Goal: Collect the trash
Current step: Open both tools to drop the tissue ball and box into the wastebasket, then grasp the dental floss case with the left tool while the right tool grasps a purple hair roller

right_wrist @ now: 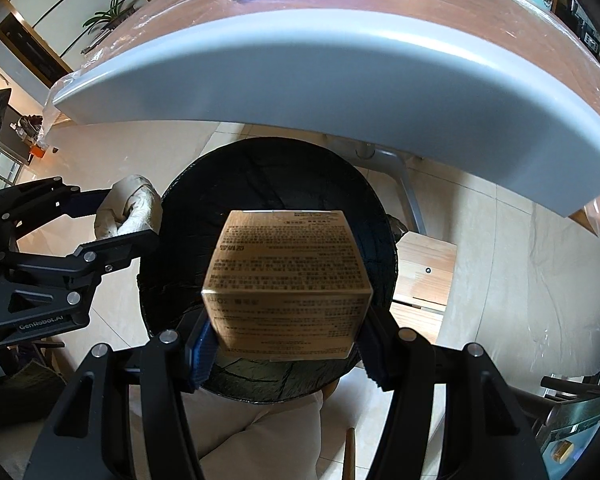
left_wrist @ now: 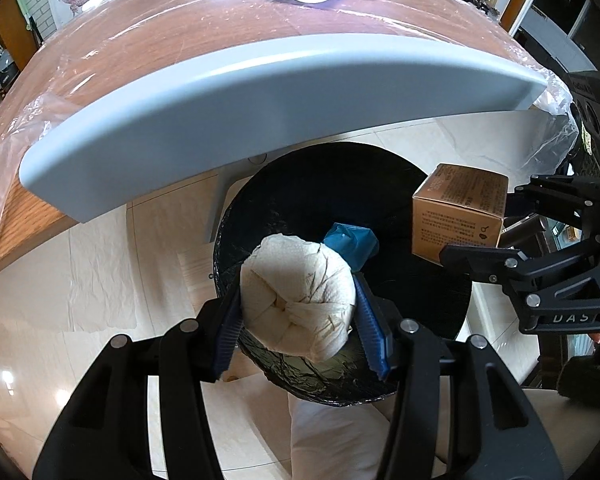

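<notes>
Drop-off step: my left gripper (left_wrist: 298, 318) clamped a paper wad (left_wrist: 298, 304), right gripper (right_wrist: 286, 344) squeezed a cardboard box (right_wrist: 286, 280), both over black-lined bin (left_wrist: 288, 196). Blue scrap (left_wrist: 350, 242) prob inside already. Next: open jaws, release.

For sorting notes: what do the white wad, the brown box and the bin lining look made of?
White wad: soft crumpled paper, matte, creased folds. Brown box: thin printed cardboard, slight sheen, sharp edges. Bin lining: probably thin black plastic film, glossy and wrinkled.

Plastic-covered wooden table (left_wrist: 228, 44) (white-edged) above glossy tiled floor (left_wrist: 100, 240).
</notes>
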Demonstrator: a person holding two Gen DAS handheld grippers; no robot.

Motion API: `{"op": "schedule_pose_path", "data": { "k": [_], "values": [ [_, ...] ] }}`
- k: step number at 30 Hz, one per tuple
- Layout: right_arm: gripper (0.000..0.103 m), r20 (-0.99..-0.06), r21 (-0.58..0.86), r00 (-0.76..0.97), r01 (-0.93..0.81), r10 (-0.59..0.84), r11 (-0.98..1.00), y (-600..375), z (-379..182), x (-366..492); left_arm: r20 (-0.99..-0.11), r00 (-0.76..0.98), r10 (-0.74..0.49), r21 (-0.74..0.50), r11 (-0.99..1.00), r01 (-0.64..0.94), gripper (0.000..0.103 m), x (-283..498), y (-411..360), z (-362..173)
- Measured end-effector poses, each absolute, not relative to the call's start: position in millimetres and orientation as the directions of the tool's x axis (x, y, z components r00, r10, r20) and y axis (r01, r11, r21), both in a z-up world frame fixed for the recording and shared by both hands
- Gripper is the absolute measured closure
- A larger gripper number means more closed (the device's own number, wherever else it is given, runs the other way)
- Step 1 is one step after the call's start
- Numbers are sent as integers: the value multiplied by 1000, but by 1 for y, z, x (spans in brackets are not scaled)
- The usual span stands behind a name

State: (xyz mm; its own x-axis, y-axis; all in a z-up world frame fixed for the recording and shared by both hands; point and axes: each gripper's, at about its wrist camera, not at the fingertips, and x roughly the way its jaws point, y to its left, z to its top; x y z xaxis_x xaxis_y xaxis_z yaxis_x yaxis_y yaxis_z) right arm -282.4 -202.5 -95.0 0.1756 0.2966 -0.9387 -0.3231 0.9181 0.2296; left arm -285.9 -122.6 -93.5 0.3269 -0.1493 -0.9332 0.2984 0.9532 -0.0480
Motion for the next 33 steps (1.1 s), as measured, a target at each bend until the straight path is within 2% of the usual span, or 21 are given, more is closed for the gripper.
{"op": "schedule_pose_path", "data": {
  "k": [5, 6, 7, 8, 9, 16, 21, 22, 23, 24, 26, 30, 33],
  "values": [
    [43, -937, 231, 179, -326, 300, 917, -203, -93, -281, -927, 324, -189, -83, 946, 315, 49, -285, -122, -93],
    [32, -938, 225, 185, -322, 294, 920, -204, -92, -281, -925, 324, -199, -92, 944, 317, 42, -285, -120, -92],
    [27, -938, 217, 198, -309, 286, 926, -206, -91, -282, -923, 330, -198, -90, 945, 316, 36, -284, -120, -90],
    [24, -934, 224, 206, -298, 292, 928, -208, -88, -282, -918, 343, -197, -86, 946, 313, 27, -285, -119, -88],
    [24, -930, 236, 209, -288, 301, 928, -210, -86, -282, -914, 352, -201, -88, 946, 312, 26, -286, -118, -86],
    [24, -894, 260, 309, -228, 323, 938, -229, -45, -285, -893, 383, -235, -135, 953, 270, 26, -292, -102, -63],
    [17, -827, 324, 430, -164, 363, 932, -249, 1, -274, -831, 471, -295, -181, 945, 272, 26, -298, -90, -19],
    [12, -825, 356, 417, -144, 383, 923, -252, 5, -266, -821, 489, -295, -177, 945, 274, 26, -292, -87, -11],
    [5, -814, 423, 396, -97, 425, 901, -256, 5, -258, -807, 513, -291, -169, 948, 271, 21, -290, -86, -3],
    [4, -810, 459, 388, -46, 439, 887, -259, 5, -254, -792, 541, -282, -159, 952, 262, 14, -289, -84, 5],
    [4, -822, 477, 364, 20, 438, 878, -260, 6, -249, -774, 568, -281, -159, 954, 255, 14, -279, -82, 13],
    [4, -826, 517, 287, 45, 485, 855, -262, 12, -250, -753, 584, -301, -169, 948, 270, 14, -261, -77, 30],
    [4, -813, 525, 317, 32, 489, 851, -267, 28, -254, -739, 604, -297, -139, 946, 294, 14, -256, -75, 39]
  ]
}}
